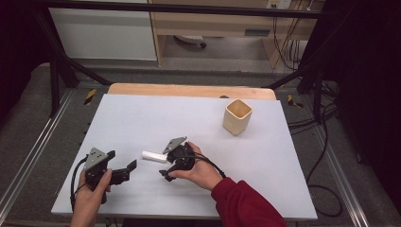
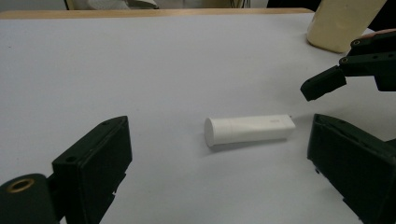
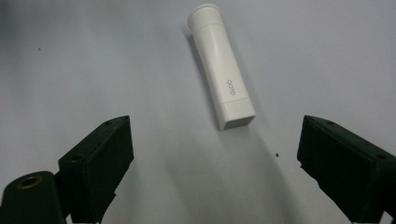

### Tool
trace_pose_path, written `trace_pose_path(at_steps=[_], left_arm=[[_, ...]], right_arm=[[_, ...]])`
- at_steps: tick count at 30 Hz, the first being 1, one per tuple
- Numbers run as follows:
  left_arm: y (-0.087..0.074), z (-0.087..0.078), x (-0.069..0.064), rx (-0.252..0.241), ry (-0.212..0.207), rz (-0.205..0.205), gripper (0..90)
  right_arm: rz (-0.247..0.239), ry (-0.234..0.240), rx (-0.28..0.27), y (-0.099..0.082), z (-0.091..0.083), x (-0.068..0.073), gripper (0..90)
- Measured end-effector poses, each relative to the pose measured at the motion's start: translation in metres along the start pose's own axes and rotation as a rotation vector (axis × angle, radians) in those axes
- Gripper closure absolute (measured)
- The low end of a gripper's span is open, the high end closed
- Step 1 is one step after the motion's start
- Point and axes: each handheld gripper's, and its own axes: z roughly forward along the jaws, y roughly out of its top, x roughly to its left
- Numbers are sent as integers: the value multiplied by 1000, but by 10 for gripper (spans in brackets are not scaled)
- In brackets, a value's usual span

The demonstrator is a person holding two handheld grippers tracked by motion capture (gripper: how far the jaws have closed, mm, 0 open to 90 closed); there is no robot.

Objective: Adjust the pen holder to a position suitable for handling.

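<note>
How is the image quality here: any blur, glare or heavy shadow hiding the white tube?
High view: soft and dim, dark corners, white tube small but readable on the pale table. Left gripper view: tube fairly sharp with a thin shadow below it; beige cup cropped at the top edge. Right gripper view: tube crisp, lettering legible, no glare; near jaws slightly soft.

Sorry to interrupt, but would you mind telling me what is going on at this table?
A person holds a hand-held gripper in each hand over a white table. The right hand-held gripper is open and aimed at a white tube lying flat, not yet touching it. The left hand-held gripper waits open nearby. A cream cup stands upright farther back.
</note>
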Motion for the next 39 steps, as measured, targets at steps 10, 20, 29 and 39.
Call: trace_pose_path(at_steps=[10, 20, 29, 39], left_arm=[[0, 0, 0, 2, 0, -1, 67], [-1, 1, 0, 11, -5, 0, 68], [-1, 1, 0, 11, -7, 1, 69], [-1, 1, 0, 14, -11, 1, 71]], right_arm=[[-16, -2, 17, 0, 6, 3, 142], [-13, 10, 7, 0, 10, 0, 248], [-14, 17, -6, -1, 12, -2, 322], [-17, 4, -9, -2, 18, -8, 400]])
